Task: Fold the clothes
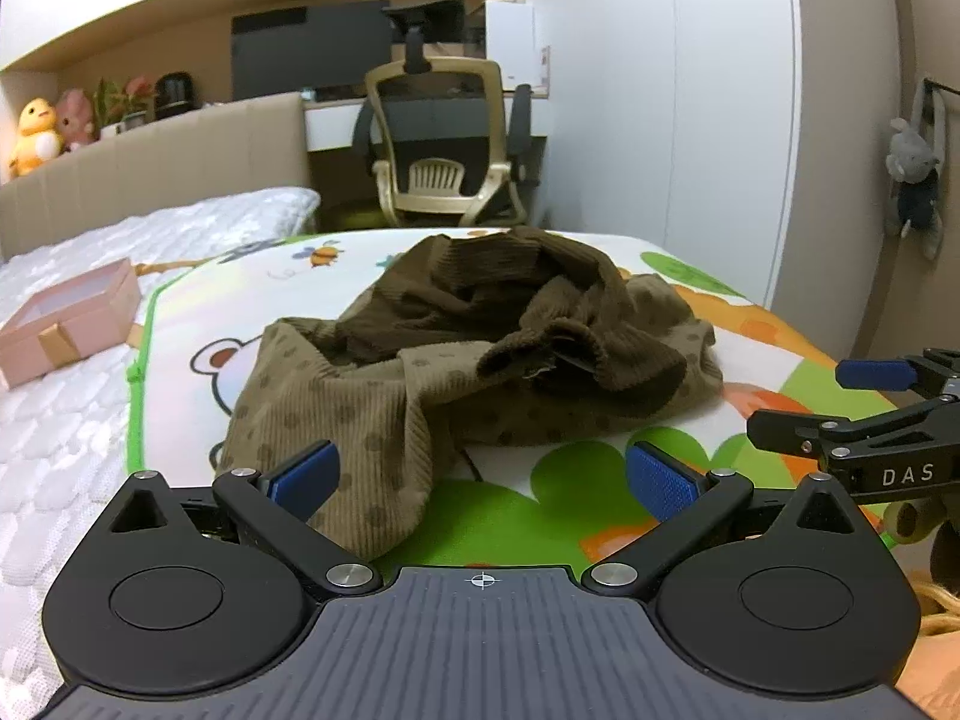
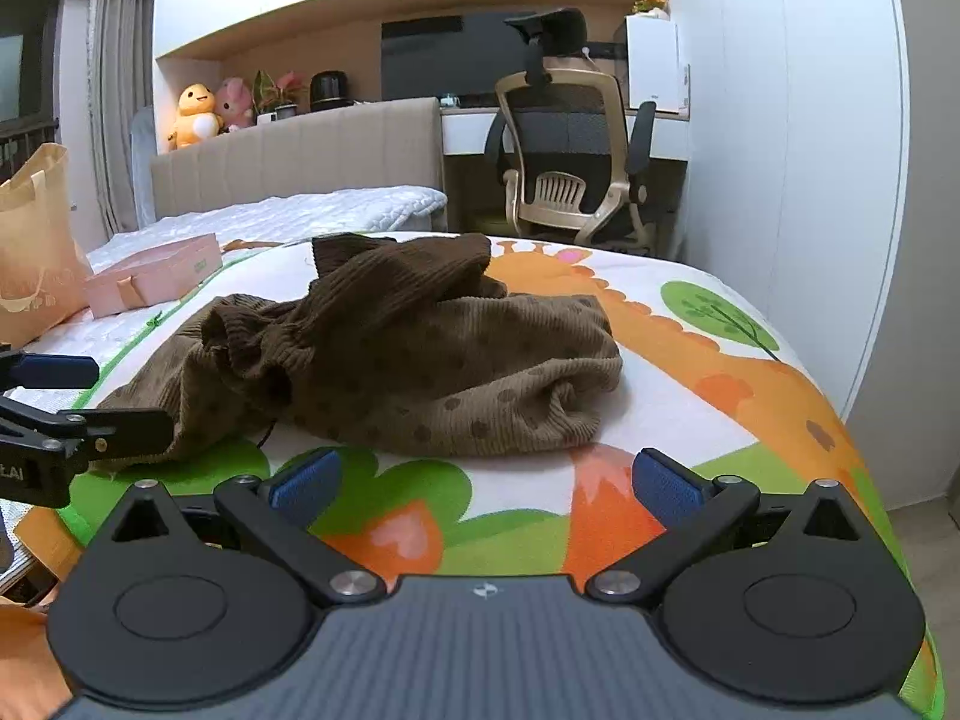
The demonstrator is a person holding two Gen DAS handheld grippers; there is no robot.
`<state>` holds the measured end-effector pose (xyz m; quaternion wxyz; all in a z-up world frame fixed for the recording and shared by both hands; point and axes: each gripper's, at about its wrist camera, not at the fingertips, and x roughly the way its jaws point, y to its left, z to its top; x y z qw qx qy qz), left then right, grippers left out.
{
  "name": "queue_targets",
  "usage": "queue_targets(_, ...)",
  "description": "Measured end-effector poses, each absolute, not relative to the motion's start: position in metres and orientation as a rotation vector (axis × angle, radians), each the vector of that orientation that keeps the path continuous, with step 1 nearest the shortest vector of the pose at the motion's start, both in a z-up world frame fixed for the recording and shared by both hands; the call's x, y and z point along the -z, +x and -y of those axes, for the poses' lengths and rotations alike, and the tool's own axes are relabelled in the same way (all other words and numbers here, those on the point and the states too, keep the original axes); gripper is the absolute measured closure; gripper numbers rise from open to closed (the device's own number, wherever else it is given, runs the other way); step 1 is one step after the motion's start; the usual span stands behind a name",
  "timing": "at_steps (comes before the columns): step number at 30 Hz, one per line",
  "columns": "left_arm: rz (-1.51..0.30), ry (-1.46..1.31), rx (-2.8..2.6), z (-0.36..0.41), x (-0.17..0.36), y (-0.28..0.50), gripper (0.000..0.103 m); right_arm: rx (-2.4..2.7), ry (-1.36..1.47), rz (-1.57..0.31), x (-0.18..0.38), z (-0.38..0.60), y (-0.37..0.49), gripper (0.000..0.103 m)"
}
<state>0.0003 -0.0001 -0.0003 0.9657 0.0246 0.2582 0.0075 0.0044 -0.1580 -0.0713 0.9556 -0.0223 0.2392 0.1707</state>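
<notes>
A brown ribbed garment with darker dots [image 1: 456,348] lies crumpled in a heap on a colourful cartoon play mat [image 1: 540,480] on the bed. It also shows in the right wrist view [image 2: 408,354]. My left gripper [image 1: 483,477] is open, with a hanging end of the garment lying between its blue pads, nearer the left pad [image 1: 306,474]. My right gripper [image 2: 486,480] is open and empty, just short of the garment's near edge. Each gripper shows at the side of the other's view, the right one [image 1: 864,402] and the left one [image 2: 54,396].
A pink gift box [image 1: 66,318] lies on the white quilted mattress [image 1: 60,480] to the left. A tan paper bag [image 2: 30,252] stands at far left. An office chair [image 1: 444,144], desk and shelves are beyond the bed. A white wardrobe [image 1: 720,90] is on the right.
</notes>
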Motion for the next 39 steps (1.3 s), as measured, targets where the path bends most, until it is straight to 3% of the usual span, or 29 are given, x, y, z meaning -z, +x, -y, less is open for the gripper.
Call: queue_targets(39, -0.537, -0.001, -0.016, -0.008, 0.0, 0.001, 0.0, -0.358, -0.049, -0.497, 0.069, 0.152, 0.007, 0.0)
